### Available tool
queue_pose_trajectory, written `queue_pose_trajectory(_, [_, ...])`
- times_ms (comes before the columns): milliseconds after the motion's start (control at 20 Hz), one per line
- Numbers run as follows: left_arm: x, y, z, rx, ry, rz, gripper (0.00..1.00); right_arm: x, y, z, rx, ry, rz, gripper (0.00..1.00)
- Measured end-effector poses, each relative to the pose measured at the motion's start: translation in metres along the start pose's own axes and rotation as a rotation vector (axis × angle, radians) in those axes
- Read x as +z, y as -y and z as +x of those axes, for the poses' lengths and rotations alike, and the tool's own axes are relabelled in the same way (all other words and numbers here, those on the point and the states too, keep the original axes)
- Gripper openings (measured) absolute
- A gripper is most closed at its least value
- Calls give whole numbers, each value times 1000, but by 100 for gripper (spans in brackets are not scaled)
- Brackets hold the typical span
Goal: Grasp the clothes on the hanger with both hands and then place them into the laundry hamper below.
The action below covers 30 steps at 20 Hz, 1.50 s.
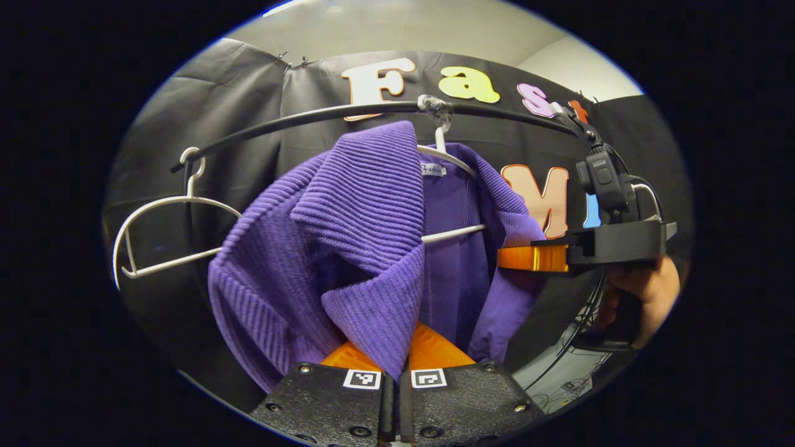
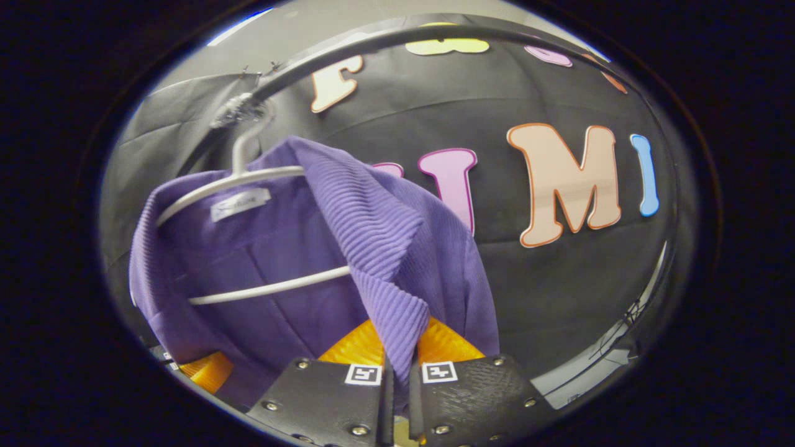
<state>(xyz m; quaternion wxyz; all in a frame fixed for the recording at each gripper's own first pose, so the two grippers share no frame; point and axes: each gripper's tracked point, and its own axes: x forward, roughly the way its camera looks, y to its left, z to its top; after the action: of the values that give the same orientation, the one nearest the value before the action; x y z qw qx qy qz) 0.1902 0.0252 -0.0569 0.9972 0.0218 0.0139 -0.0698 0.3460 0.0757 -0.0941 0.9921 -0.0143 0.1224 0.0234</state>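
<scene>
A purple ribbed garment (image 1: pixel 366 248) hangs on a white hanger (image 1: pixel 450 158) from a black rail (image 1: pixel 298 118). My left gripper (image 1: pixel 397 351) is shut on the garment's front lapel, which is pinched between its orange fingers (image 1: pixel 438 347). In the left gripper view, the right gripper (image 1: pixel 534 257) is at the garment's right shoulder, held by a hand (image 1: pixel 646 288). In the right gripper view, the right gripper (image 2: pixel 397 347) is shut on the ribbed collar edge of the garment (image 2: pixel 298 261), below the hanger (image 2: pixel 236 180). The left gripper's orange finger (image 2: pixel 208 369) shows at lower left.
An empty white hanger (image 1: pixel 155 217) hangs further left on the rail. A small black camera (image 1: pixel 605 180) is clamped at the rail's right end, with cables (image 1: pixel 577 335) trailing below it. Black cloth forms the wall behind.
</scene>
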Motion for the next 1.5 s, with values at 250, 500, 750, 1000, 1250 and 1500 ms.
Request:
queue_pose_trajectory(250, [35,-16,-43,-13,35,-33,1,1,-9,-25,49,-37,-11,1])
queue_pose_trajectory(500, [65,-40,-79,-3,-34,-116,1,21,-22,-46,78,-15,-43,1])
queue_pose_trajectory(750, [108,-72,-93,43,-12,-80,1,45,-10,-51,15,55,-152,1])
queue_pose_trajectory(1000, [130,-105,-85,76,22,-47,1,67,15,-44,-50,99,-202,5])
queue_pose_trajectory(1250, [131,-143,-54,80,15,-101,1,90,33,-25,-109,153,-225,1])
queue_pose_trajectory(1500, [129,-166,-16,80,15,-16,1,103,44,0,-150,181,-211,0])
